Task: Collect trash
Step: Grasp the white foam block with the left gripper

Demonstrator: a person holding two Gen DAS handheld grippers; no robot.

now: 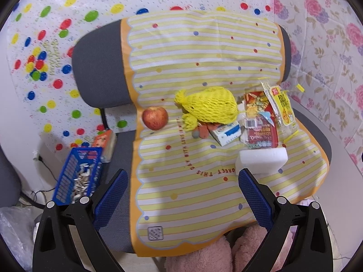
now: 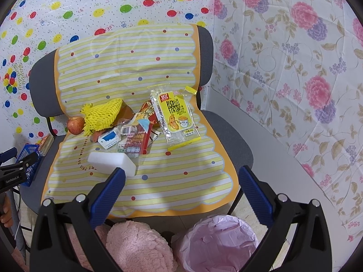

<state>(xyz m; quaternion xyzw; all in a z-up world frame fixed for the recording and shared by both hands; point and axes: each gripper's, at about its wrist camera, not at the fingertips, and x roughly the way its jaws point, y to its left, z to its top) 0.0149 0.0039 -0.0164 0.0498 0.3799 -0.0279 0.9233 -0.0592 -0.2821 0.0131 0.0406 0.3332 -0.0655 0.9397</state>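
On the striped cloth (image 1: 204,195) (image 2: 172,181) over a grey chair lies a heap of litter: a yellow foam fruit net (image 1: 208,107) (image 2: 102,115), a white and blue carton (image 1: 225,133) (image 2: 110,139), a red snack wrapper (image 1: 261,122) (image 2: 136,140), a yellow sausage packet (image 1: 282,106) (image 2: 175,117) and a white foam block (image 1: 261,161) (image 2: 111,163). A red apple (image 1: 155,117) (image 2: 75,125) sits at the heap's left. My left gripper (image 1: 182,192) is open above the seat front. My right gripper (image 2: 181,195) is open, also empty, nearer the seat's right front.
A bin lined with a pink bag (image 2: 215,242) stands on the floor before the chair. A blue basket (image 1: 78,176) (image 2: 29,161) with scraps sits left of the chair. Pink fluffy slippers (image 2: 136,247) (image 1: 204,256) lie below. Patterned sheets cover the walls.
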